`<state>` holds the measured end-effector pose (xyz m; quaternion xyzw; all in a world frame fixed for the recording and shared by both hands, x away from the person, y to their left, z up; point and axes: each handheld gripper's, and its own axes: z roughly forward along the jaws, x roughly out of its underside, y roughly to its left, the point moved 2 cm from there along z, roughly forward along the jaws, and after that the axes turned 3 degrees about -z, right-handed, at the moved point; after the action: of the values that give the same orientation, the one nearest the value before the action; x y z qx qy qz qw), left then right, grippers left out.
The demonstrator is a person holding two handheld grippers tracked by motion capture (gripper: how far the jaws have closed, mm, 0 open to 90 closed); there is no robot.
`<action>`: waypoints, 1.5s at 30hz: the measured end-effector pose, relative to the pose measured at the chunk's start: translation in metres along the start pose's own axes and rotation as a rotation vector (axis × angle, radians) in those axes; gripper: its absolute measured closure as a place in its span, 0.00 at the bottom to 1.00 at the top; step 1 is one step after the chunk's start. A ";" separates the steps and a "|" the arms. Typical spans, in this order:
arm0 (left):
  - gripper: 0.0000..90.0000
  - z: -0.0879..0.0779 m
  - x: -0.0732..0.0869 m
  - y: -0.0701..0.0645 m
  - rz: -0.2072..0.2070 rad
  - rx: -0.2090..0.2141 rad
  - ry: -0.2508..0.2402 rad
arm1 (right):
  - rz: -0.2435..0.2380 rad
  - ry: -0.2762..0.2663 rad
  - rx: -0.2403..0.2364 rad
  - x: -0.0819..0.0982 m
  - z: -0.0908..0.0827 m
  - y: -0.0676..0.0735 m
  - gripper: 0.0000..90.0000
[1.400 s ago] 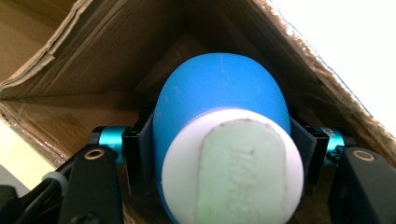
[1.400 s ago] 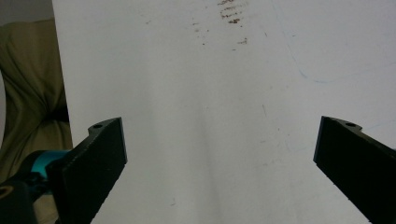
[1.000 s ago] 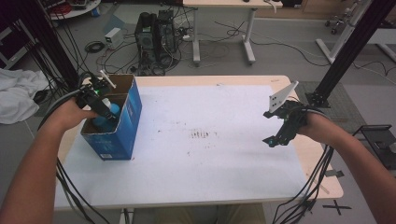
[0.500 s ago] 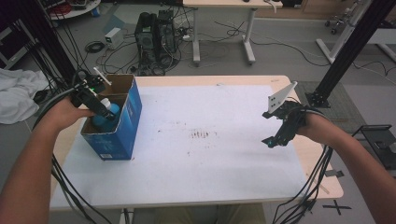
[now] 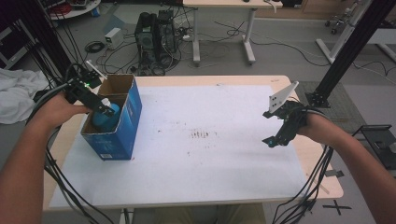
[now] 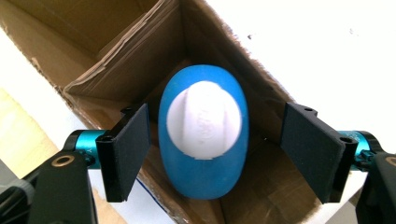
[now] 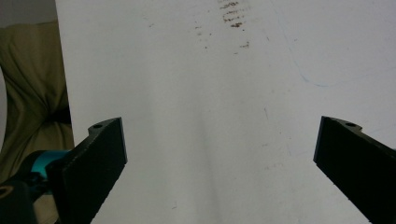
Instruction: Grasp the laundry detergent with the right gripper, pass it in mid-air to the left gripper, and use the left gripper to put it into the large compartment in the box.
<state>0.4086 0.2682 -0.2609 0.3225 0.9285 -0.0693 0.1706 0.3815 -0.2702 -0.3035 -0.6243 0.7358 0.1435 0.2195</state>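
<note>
A blue bottle with a white cap (image 6: 203, 140) stands upright inside an open blue cardboard box (image 5: 122, 126) at the table's left side; from the high view the bottle (image 5: 105, 117) peeks over the box wall. My left gripper (image 6: 217, 114) hangs over the box mouth. Its jaws have just been opening and now stand apart on either side of the bottle, with a gap at each pad. In the high view the left gripper (image 5: 107, 111) points into the box. My right gripper (image 5: 268, 127) hovers open over the white sheet at the right, nothing between its jaws (image 7: 219, 126).
A white sheet (image 5: 210, 158) covers most of the wooden table, with brown specks (image 5: 201, 135) near its middle. Cables hang from both hands over the front edge. Computer towers (image 5: 156, 32) and a second desk stand on the floor beyond. A white cloth (image 5: 16, 100) lies left.
The left gripper's jaws have spread away from the bottle, and the hand has lifted slightly and drawn back to the left. The bottle stays in the box. The right gripper has not moved.
</note>
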 end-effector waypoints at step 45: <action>0.17 -0.016 -0.067 -0.094 0.265 0.022 -0.055 | 0.000 -0.018 0.017 0.002 -0.007 0.006 0.02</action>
<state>0.3948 0.1602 -0.2204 0.4420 0.8720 -0.0649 0.2000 0.3746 -0.2743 -0.2983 -0.6211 0.7351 0.1427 0.2313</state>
